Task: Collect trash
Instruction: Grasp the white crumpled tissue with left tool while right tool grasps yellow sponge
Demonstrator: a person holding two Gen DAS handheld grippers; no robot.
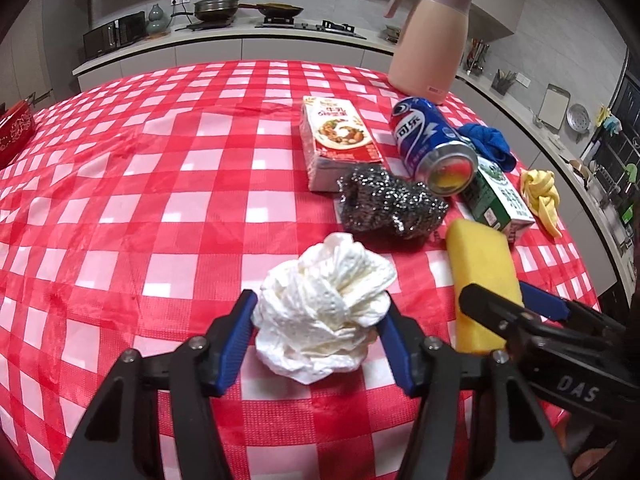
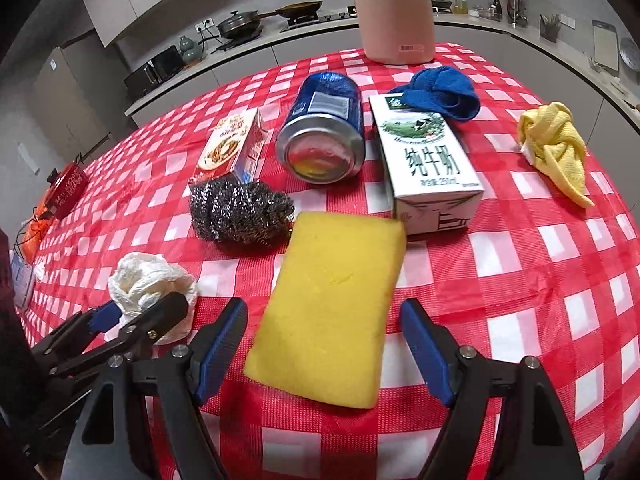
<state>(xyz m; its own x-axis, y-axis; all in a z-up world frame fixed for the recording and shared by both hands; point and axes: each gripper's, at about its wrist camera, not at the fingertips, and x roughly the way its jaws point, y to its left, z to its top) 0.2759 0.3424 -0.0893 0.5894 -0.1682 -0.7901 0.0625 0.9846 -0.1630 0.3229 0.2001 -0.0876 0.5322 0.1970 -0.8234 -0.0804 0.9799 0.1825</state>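
The left gripper brackets a crumpled white tissue on the red-checked tablecloth, blue pads at both flanks — whether they actually pinch it cannot be told. The right gripper stands spread wide, a yellow sponge lying untouched between its fingers. Beyond them: a pink jug, white milk carton, toppled blue can and steel scourer.

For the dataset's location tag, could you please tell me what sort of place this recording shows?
Most likely a home kitchen: a table with a red checked tablecloth stands before a long counter carrying a lidded pan on a hob and a microwave-like oven.
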